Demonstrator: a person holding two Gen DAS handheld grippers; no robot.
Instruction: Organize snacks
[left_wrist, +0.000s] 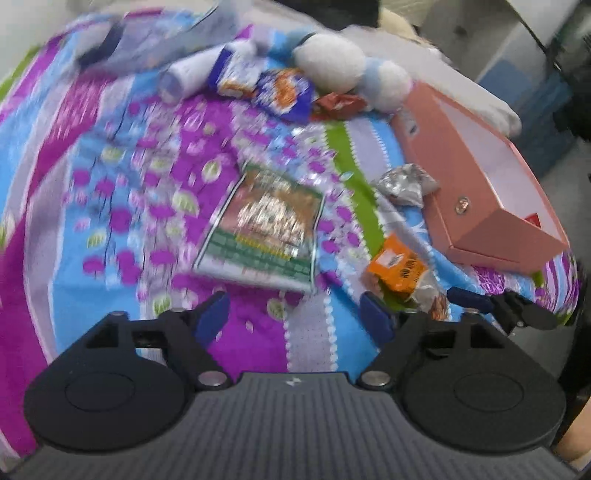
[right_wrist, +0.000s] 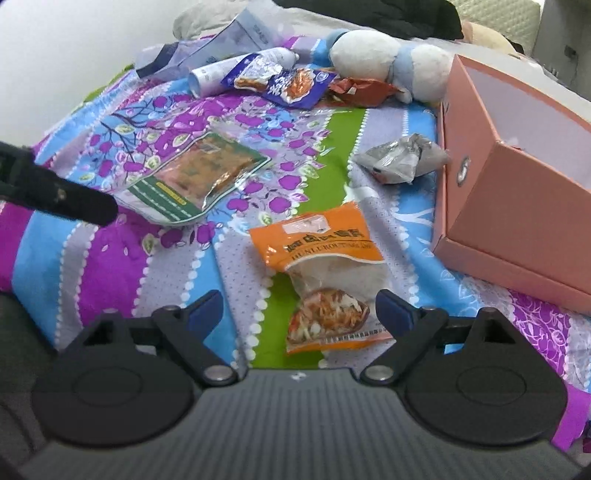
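Both grippers, left (left_wrist: 293, 314) and right (right_wrist: 297, 310), gape empty. Right should probably straddle the orange pack (right_wrist: 325, 273); box (right_wrist: 517, 206) at two o'clock.

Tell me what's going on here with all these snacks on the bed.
A person holds two grippers over snack packets scattered on a patterned bedsheet. The right gripper is open over an orange snack bag; the left gripper is open near a green packet. Neither holds anything. The pink box sits open beside them.
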